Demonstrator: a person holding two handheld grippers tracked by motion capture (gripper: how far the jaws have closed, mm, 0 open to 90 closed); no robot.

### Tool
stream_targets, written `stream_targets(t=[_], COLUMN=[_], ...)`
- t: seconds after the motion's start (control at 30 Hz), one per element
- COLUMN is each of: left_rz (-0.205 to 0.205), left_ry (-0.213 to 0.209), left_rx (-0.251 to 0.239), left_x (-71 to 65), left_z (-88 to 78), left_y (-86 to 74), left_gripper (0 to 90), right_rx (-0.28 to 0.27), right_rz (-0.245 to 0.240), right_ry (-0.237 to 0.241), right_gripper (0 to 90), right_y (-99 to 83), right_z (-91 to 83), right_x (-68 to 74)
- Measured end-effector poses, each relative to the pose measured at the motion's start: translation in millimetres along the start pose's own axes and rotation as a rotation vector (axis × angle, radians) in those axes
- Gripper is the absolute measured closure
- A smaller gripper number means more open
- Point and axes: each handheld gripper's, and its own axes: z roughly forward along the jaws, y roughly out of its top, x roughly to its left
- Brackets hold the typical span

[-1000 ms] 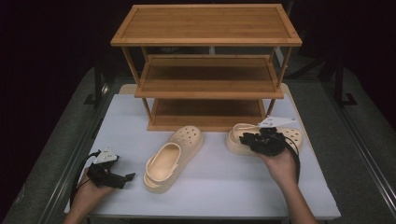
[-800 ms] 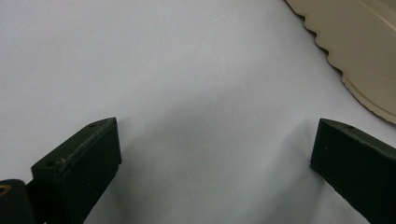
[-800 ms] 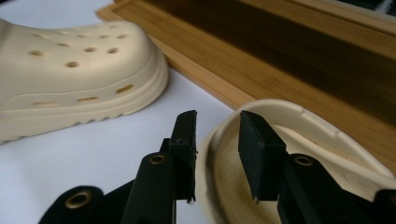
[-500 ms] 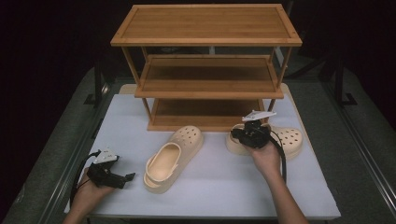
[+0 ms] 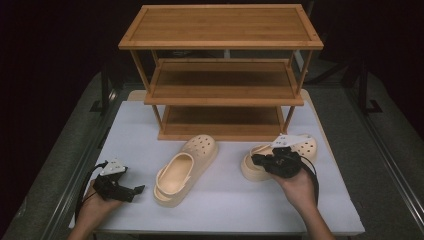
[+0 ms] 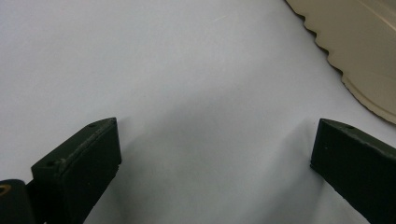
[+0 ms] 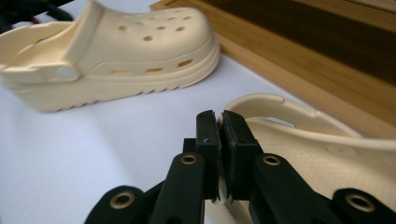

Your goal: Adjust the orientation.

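Having slid left along right clog point(image 5: 305, 146), right gripper point(image 5: 261, 161) just closing, now pinching its heel rim before shelf point(image 5: 220, 95), left gripper point(image 5: 134, 190) spread, resting beside left clog point(image 5: 185, 167).

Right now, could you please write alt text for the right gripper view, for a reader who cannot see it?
The right gripper has its two black jaws closed on the rim of a cream clog lying on the white table. A second cream clog rests behind it, beside the base of a wooden shoe rack.
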Motion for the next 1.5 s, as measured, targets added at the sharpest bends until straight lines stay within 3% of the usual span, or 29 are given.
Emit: stream_targets(t=[0.23,0.4,0.6,0.67,0.83,1.03,1.13,1.17,1.33,1.5], left_rz=[0.001,0.0,0.0,0.0,0.0,0.0,0.0,0.0,0.0,0.001], left_ry=[0.002,0.001,0.001,0.0,0.001,0.001,0.001,0.001,0.0,0.0], left_rx=[0.0,0.0,0.0,0.0,0.0,0.0,0.0,0.0,0.0,0.002], left_x=[-0.1,-0.1,0.0,0.0,0.0,0.0,0.0,0.0,0.1,0.1], left_z=[0.0,0.0,0.0,0.1,0.0,0.1,0.0,0.0,0.0,-0.1], left_y=[-0.1,0.0,0.0,0.0,0.0,0.0,0.0,0.0,0.0,0.0], left_gripper=[1.0,1.0,1.0,1.0,1.0,1.0,1.0,1.0,1.0,1.0], right_rx=[0.006,-0.006,-0.037,-0.051,-0.074,-0.084,-0.107,-0.107,-0.067,-0.071], right_rz=[-0.027,-0.028,-0.018,-0.012,0.025,0.081,0.099,0.091,0.087,0.081], right_ry=[0.01,0.016,-0.012,-0.031,-0.133,-0.21,-0.197,-0.213,-0.234,-0.241], right_gripper=[85.5,84.8,72.2,70.7,65.9,65.6,67.7,66.1,66.2,78.2], right_y=[-24.5,-36.4,-33.7,-31.4,-25.4,-20.3,-18.3,-16.7,-13.9,-18.0], right_z=[-29.7,-41.0,-43.0,-48.6,-59.9,-57.7,-54.8,-54.2,-46.1,-42.1], right_x=[19.4,23.7,21.1,16.9,-4.9,-35.8,-45.3,-46.0,-51.1,-58.2])
